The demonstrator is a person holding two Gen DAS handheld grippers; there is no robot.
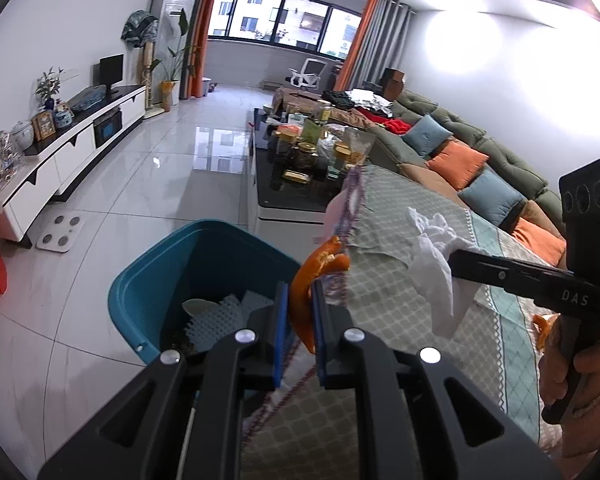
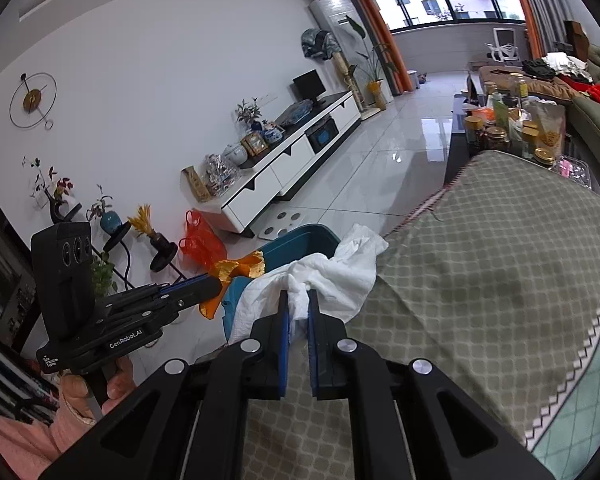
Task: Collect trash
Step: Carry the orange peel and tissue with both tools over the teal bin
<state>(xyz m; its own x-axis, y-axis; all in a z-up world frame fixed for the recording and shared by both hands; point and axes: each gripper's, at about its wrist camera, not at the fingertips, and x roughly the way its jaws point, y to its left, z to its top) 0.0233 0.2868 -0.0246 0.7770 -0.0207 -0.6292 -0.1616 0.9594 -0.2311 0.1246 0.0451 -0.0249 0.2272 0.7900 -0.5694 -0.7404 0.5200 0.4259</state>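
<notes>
My left gripper (image 1: 300,292) is shut on an orange peel (image 1: 314,272) and holds it by the table edge, just right of the teal trash bin (image 1: 148,280) on the floor. The bin holds white foam netting (image 1: 220,316). My right gripper (image 2: 298,296) is shut on a crumpled white tissue (image 2: 332,272) above the green patterned tablecloth (image 2: 480,264), near the bin (image 2: 296,242). The left gripper (image 2: 216,284) with the peel (image 2: 240,270) shows in the right wrist view. The right gripper (image 1: 456,260) and tissue (image 1: 436,264) show in the left wrist view.
Another piece of orange peel (image 1: 542,330) lies on the tablecloth (image 1: 400,300) by the right hand. A dark coffee table (image 1: 300,168) crowded with jars stands beyond. A sofa (image 1: 480,152) runs along the right, a TV cabinet (image 1: 68,152) on the left, a red bag (image 2: 200,244) on the floor.
</notes>
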